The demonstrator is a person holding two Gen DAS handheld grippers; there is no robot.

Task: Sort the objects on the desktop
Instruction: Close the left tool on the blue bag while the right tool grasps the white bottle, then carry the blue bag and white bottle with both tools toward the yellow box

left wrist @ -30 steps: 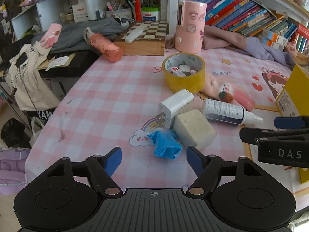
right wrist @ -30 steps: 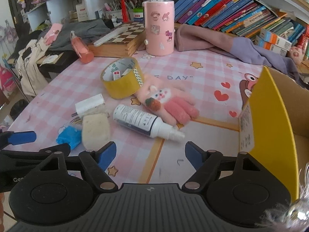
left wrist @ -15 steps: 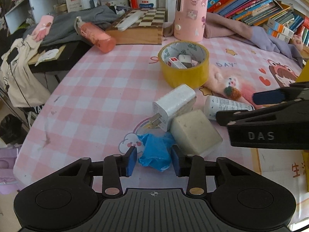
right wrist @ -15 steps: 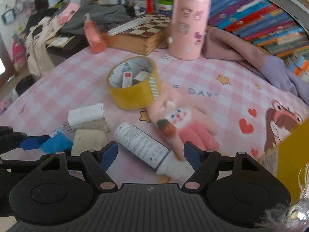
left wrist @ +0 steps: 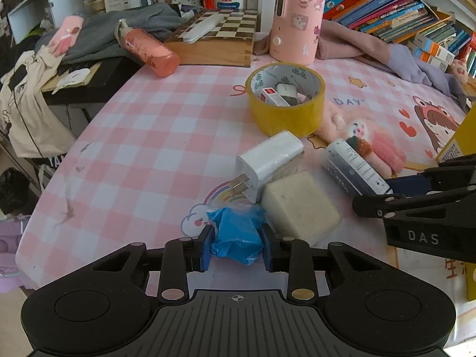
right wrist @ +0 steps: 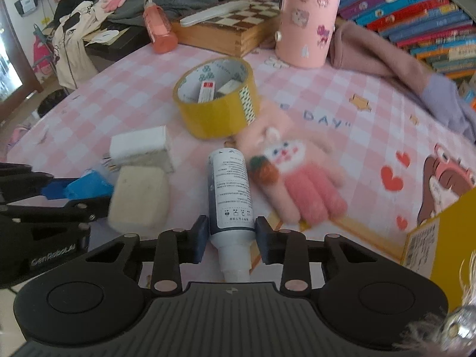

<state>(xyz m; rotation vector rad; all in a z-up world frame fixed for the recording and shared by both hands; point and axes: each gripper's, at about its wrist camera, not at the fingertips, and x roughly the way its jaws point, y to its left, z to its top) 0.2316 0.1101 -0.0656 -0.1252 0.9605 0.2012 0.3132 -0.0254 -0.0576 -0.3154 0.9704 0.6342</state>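
Observation:
My left gripper (left wrist: 237,245) is shut on a crumpled blue plastic bag (left wrist: 236,235) near the table's front edge; the bag also shows in the right wrist view (right wrist: 89,186). My right gripper (right wrist: 230,242) is shut on a white spray bottle (right wrist: 230,192) that lies on the table; the bottle shows in the left wrist view (left wrist: 351,168) too. Beside them lie a beige sponge block (left wrist: 299,208), a white charger plug (left wrist: 267,165), a pink plush glove (right wrist: 297,175) and a yellow tape roll (left wrist: 285,99) with small items inside.
A yellow cardboard box (right wrist: 443,238) stands at the right. At the back are a pink canister (left wrist: 296,17), a wooden chess box (left wrist: 217,40), a pink bottle (left wrist: 148,52), clothes and rows of books (left wrist: 395,9). The table edge (left wrist: 74,148) drops off at left.
Both grippers moved forward and closed: the left on the blue bag, the right on the spray bottle.

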